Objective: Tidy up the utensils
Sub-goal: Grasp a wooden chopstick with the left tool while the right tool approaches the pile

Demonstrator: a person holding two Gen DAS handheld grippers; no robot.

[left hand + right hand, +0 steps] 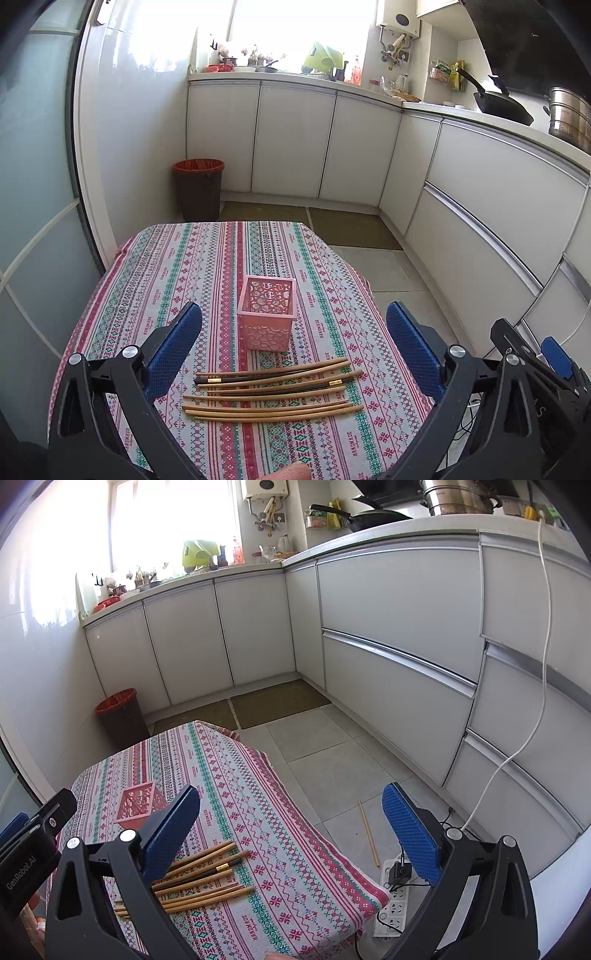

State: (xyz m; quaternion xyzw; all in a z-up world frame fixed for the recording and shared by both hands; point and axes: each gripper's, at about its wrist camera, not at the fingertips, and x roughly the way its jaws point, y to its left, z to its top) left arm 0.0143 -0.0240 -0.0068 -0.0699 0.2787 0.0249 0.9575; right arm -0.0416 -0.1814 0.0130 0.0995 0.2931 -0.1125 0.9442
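Several wooden and dark chopsticks [273,391] lie side by side across the near part of the patterned tablecloth [177,266]. A pink perforated square holder [266,314] stands upright just behind them. My left gripper [293,328] is open and empty, raised above the chopsticks, its blue pads either side of the holder. My right gripper [290,812] is open and empty, over the table's right edge. In the right wrist view the chopsticks [199,878] and holder [138,805] sit at lower left. The right gripper also shows at the left view's right edge [546,362].
One chopstick [368,832] lies on the floor tiles right of the table, near a white power strip [393,904] with cables. A brown bin with a red liner [198,188] stands beyond the table. White cabinets [480,184] line the back and right.
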